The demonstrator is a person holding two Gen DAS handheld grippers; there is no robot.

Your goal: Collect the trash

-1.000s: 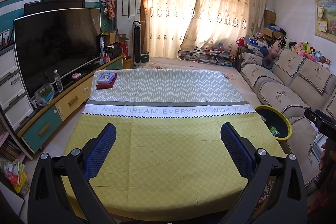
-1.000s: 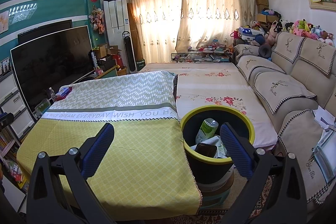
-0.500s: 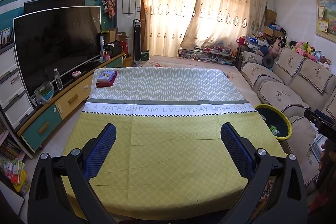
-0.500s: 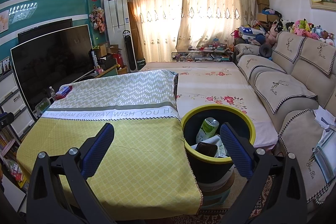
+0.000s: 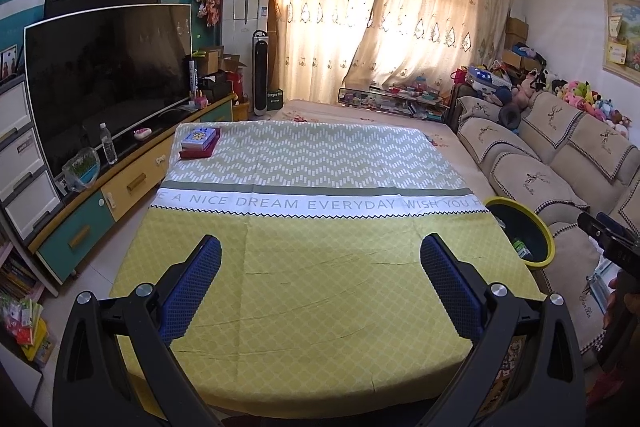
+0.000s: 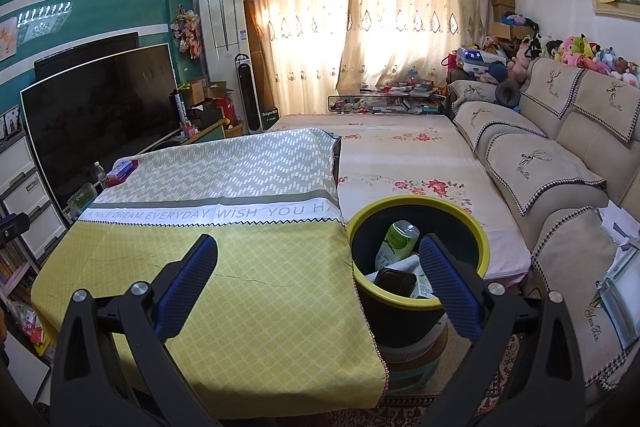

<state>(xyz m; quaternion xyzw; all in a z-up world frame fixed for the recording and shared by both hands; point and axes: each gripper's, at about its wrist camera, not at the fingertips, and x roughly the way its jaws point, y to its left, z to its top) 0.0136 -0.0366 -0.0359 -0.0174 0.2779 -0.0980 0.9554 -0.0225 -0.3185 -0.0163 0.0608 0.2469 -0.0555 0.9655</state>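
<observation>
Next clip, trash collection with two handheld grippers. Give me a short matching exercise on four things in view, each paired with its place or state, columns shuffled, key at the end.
Column 1
1. green can
2. stack of boxes
3. water bottle
4. left gripper

Column 2
A. on the TV cabinet, in front of the screen
B. open and empty above the yellow tablecloth
C. inside the yellow-rimmed trash bin
D. on the far left corner of the table

Pairs: 1-C, 2-D, 3-A, 4-B
</observation>
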